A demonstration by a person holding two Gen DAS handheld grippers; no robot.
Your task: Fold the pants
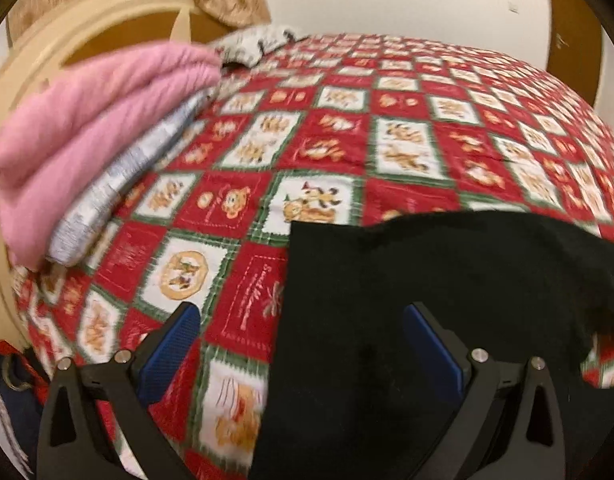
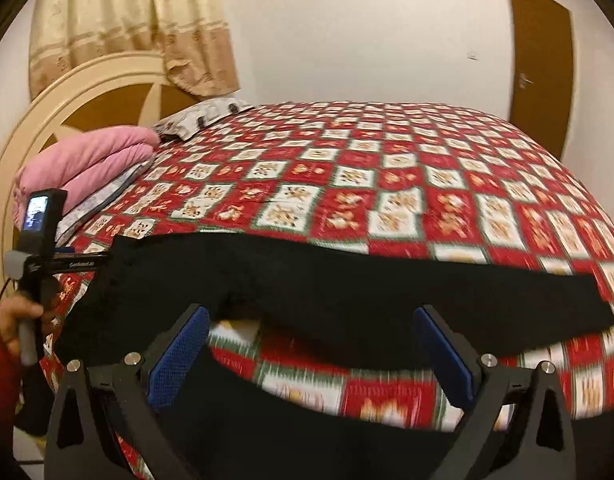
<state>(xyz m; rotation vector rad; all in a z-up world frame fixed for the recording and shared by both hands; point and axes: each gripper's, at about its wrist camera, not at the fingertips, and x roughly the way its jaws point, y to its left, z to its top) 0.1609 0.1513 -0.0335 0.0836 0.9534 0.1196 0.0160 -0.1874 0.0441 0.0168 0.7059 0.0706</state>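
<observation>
My left tongs [image 1: 301,334] and right tongs [image 2: 311,334] both gape over the black fabric pants [image 2: 347,280] on the red patchwork bedspread [image 1: 387,120] — only the right view shows the spread legs.

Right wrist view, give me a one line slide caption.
Open right gripper above black pants spread across a red patchwork bedspread, left gripper's handle at the side.

Black pants [image 2: 347,280] lie spread across the red patchwork bedspread [image 2: 387,168] beyond the wide-spread right hand-held gripper [image 2: 311,344].
</observation>
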